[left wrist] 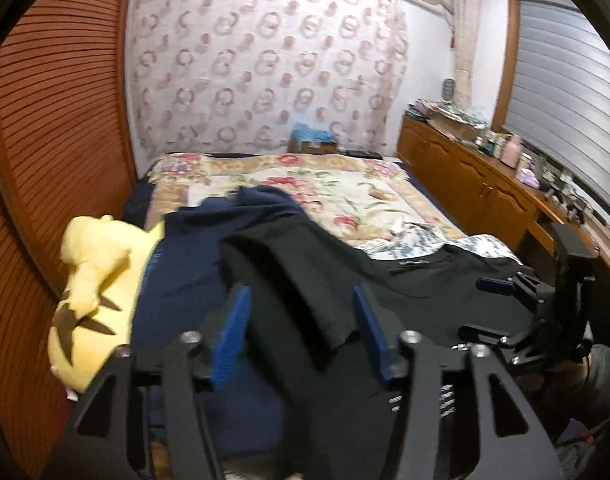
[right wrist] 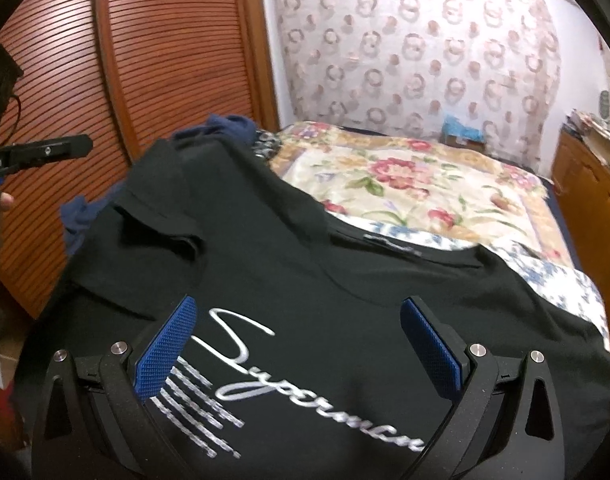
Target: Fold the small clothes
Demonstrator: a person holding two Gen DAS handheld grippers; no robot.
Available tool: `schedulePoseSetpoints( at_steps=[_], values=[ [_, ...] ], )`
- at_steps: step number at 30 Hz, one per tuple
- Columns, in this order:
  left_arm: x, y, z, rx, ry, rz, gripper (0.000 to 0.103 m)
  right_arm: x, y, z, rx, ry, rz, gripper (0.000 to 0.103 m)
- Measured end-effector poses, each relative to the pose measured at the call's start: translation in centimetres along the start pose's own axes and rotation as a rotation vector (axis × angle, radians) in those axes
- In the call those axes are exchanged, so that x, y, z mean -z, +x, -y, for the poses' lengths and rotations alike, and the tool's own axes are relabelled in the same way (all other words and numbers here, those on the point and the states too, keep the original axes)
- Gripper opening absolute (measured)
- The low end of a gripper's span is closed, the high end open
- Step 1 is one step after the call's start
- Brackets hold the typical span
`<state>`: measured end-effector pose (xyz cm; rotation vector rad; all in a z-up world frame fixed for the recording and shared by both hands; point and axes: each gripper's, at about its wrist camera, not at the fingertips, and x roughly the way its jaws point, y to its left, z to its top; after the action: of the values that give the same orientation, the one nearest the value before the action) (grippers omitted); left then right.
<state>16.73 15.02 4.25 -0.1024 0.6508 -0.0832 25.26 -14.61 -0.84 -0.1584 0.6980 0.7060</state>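
Bed point(left wrist: 385, 200) with floral quilt fills the room, louvered wardrobe doors on my left, wooden dresser point(left wrist: 465, 176) on my right. Black T-shirt point(right wrist: 297, 248) lies spread face up on the near end of the bed, white script print toward me, collar toward the far side. A navy garment point(left wrist: 177, 272) sits partly under it on the left, beside a yellow plush toy point(left wrist: 93, 288).

Left sleeve point(left wrist: 301, 276) is already flapped in over the shirt body, lying as a diagonal band. My left gripper point(left wrist: 301, 324) hangs just above that flap, jaws about half open, nothing pinched; the sleeve end lies between the blue pads but they do not press it. My right gripper point(right wrist: 301, 344) hovers low over the chest print, jaws wide apart, empty.

Judging this as mid-fold, one side done. To do it well: I'd leave the left flap alone, avoid dragging it while I pull away, and keep clear of the navy cloth so it does not get caught. Next the right gripper should go to the right sleeve edge, pinch one layer only, and lay it across to match. Fabric is soft and slack, so low and slow moves keep the crease straight. Bottom hem is out of view.
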Motion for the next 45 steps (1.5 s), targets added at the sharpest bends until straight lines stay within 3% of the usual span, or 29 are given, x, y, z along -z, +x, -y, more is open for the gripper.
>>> schedulePoseSetpoints(
  at_steps=[5, 8, 15, 18, 20, 25, 35, 39, 45],
  values=[
    [1.6, -0.2, -1.4, -0.060, -0.025, 0.002, 0.057, -1.9, 2.1, -2.4, -0.126, -0.053, 0.002, 0.089],
    [2.4, 0.0, -2.0, -0.083, -0.046, -0.004, 0.058, -2.9, 4.0, -4.5, -0.209, -0.096, -0.004, 0.087],
    [3.5, 0.1, -2.0, -0.111, -0.054, -0.009, 0.059, -4.5, 8.3, -9.2, -0.251, -0.222, -0.025, 0.085],
    [3.5, 0.2, -1.9, -0.111, -0.053, -0.006, 0.059, -4.9, 10.2, -9.9, -0.217, -0.269, -0.054, 0.085],
    [3.5, 0.2, -1.9, -0.108, -0.053, -0.005, 0.060, -5.3, 11.0, -9.2, -0.146, -0.265, -0.042, 0.082],
    [3.6, 0.5, -1.0, -0.089, -0.040, -0.001, 0.060, -6.8, 10.5, -4.4, 0.029, -0.147, 0.008, 0.082],
    [3.3, 2.5, 2.8, -0.016, 0.005, -0.010, 0.061, -6.7, 5.1, 1.3, 0.073, -0.044, 0.064, 0.082],
    [3.7, 3.6, 4.8, 0.021, 0.035, -0.030, 0.061, -4.6, 1.2, 3.7, 0.062, -0.011, 0.076, 0.082],
    [4.7, 6.3, 7.8, 0.074, 0.066, -0.081, 0.061, -0.4, -4.1, 8.0, 0.142, 0.014, 0.051, 0.082]
  ],
)
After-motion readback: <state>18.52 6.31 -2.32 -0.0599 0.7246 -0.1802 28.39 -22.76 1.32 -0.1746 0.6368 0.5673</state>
